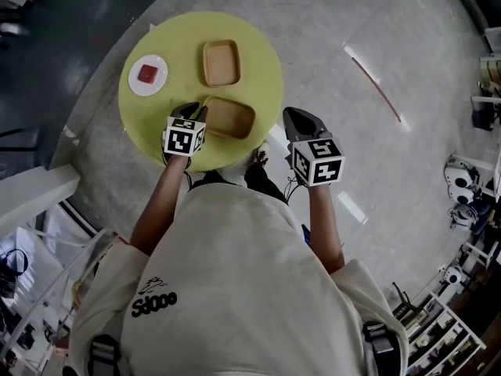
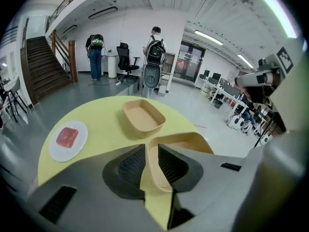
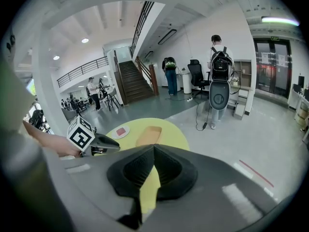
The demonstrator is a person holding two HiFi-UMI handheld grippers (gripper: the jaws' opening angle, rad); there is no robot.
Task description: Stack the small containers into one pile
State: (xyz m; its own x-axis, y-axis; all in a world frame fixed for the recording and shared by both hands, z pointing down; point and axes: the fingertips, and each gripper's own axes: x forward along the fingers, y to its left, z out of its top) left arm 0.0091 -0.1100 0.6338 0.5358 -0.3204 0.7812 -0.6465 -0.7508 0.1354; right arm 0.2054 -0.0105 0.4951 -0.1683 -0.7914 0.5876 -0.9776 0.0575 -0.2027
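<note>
Two shallow tan containers lie on a round yellow table (image 1: pixel 262 77). The far container (image 1: pixel 221 63) (image 2: pixel 143 119) sits empty near the table's middle. The near container (image 1: pixel 232 117) (image 2: pixel 186 140) lies by the table's front edge. My left gripper (image 1: pixel 197 113) (image 2: pixel 151 151) straddles that container's left wall, one jaw inside and one outside, shut on the rim. My right gripper (image 1: pixel 296 118) (image 3: pixel 154 149) hangs beyond the table's right edge, shut with nothing in it. In the right gripper view the far container (image 3: pixel 148 135) shows on the table.
A white plate (image 1: pixel 148 75) (image 2: pixel 67 140) with a red block (image 2: pixel 67 137) lies at the table's left. Grey floor surrounds the table. People stand far off by a staircase and office chairs. Shelves and equipment line the room's right side.
</note>
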